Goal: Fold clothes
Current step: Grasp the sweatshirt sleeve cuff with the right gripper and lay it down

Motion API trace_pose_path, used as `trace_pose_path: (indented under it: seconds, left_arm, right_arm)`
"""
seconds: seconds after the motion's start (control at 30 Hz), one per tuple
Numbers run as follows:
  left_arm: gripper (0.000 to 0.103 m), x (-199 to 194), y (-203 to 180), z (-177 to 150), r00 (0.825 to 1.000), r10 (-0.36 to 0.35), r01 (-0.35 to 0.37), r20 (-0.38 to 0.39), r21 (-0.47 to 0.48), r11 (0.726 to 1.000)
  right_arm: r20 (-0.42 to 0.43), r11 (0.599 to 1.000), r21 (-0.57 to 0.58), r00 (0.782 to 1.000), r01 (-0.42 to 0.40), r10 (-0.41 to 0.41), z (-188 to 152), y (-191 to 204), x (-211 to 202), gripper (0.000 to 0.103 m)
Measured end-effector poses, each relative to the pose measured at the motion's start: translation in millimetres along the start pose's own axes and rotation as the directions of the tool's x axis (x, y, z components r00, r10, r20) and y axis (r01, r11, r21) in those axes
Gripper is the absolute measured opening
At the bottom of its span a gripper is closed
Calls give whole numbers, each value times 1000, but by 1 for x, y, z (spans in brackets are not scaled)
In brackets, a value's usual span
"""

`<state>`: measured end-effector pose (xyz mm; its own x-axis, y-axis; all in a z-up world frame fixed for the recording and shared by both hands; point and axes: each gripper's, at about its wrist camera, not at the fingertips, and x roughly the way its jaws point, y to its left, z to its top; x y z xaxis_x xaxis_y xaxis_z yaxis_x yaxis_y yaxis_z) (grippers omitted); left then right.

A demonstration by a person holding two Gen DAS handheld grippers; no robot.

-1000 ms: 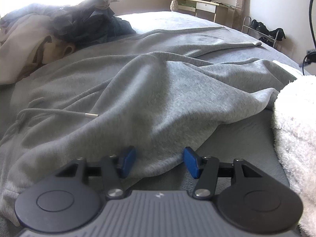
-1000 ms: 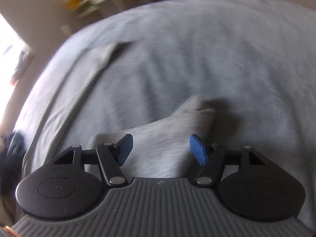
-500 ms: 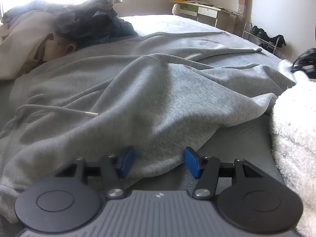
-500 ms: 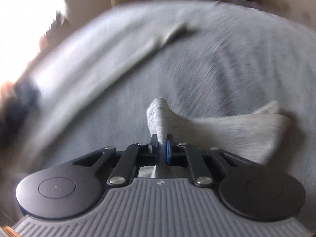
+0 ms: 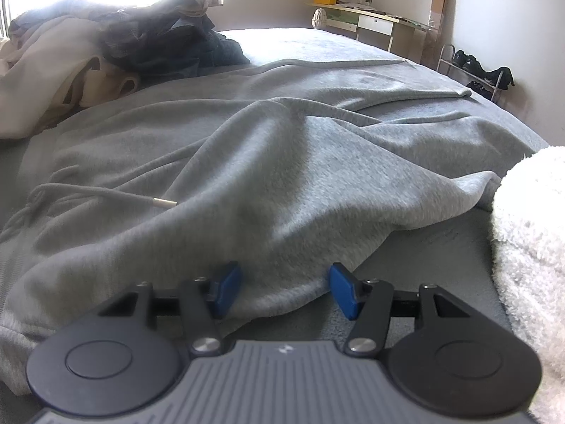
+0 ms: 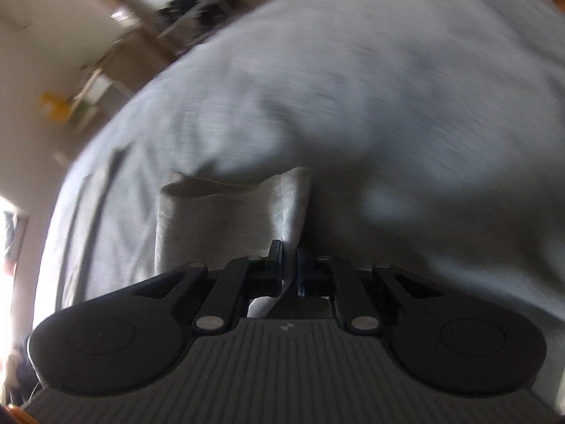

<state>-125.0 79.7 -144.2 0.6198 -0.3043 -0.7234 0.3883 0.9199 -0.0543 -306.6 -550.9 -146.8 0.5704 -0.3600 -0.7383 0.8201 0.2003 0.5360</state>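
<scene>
the left gripper (image 5: pixel 285 290) sits low and level, its two blue-padded fingers spread wide apart, one pad (image 5: pixel 226 288) to the left and the other to the right of a broad gap. grey cloth lies in that gap, but neither pad presses on it. the right gripper (image 6: pixel 289 268) has its fingers drawn together until almost no space is left, and a thin fold of grey cloth is pinched between them. its view is tilted and blurred.
</scene>
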Motion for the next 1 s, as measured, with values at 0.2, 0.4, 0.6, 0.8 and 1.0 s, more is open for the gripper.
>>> trace_pose_path:
  seconds: [0.2,0.4,0.6,0.8,1.0]
  left_arm:
    - [57,0,-1,0,1000,7,-7,-2,10,1000]
    - [58,1,-2,-1,1000,9,-9,-3,15,1000]
    - [58,0,-3,-3,1000,11,-11,-1,29,1000]
    - [60,4,-5,-1,1000,18,-18,-15,40,999]
    - [65,8,-10,1,999,29,-27,-25,59,998]
  right_arm:
    - [39,1000,-8,999,17,-17,-6,13,-19,13]
    - [174,945,-318,976,-70,131,15,69,-29,46]
    - [-120,866,-433,968,-251,220,56,111,62,62]
    - [-234,836,-508,967,-209,100,70,118,135,62]
    - [-254,759,-605,962,-240,102,51,127,139,43]
